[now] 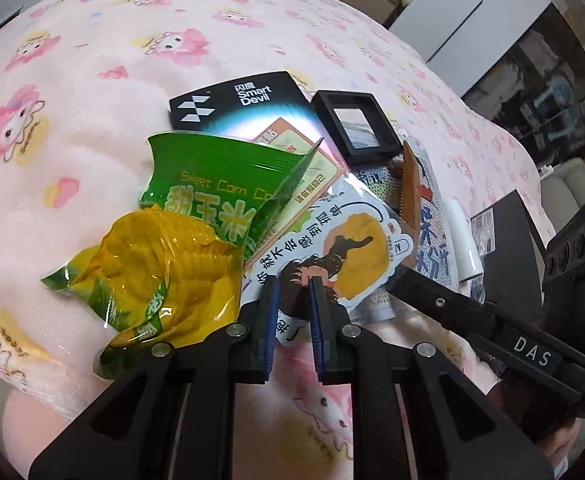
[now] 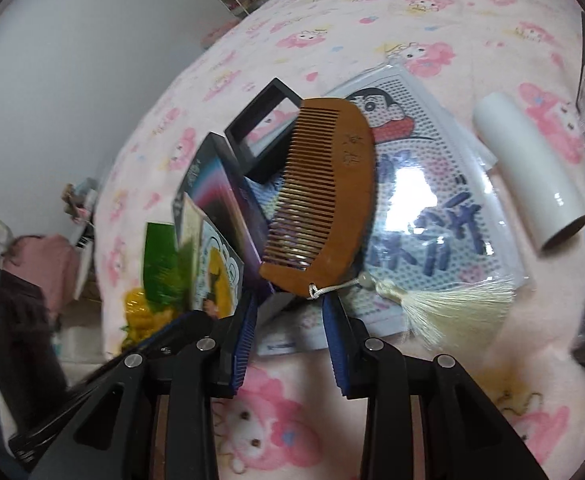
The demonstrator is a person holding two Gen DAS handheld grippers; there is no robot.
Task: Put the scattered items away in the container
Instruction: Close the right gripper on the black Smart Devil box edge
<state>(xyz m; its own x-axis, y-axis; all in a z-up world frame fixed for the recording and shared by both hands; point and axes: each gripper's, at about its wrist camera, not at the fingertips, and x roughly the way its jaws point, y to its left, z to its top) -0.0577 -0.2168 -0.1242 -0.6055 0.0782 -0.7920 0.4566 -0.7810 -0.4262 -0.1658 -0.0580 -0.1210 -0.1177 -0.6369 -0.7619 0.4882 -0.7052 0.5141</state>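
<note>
Pink blanket point(image 1: 92, 60) strewn with items. Left claw point(image 1: 294, 284) clamped on die-cut card point(image 1: 332, 248) beside corn packet point(image 1: 172, 264); right claw point(image 2: 290, 300) part-open, seemingly gripping wooden comb point(image 2: 332, 196).

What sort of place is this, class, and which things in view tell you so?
Probably a bedroom at home: a soft pink cartoon-print blanket covers the surface where a wooden comb and snack packet lie, with white cabinets behind.
</note>
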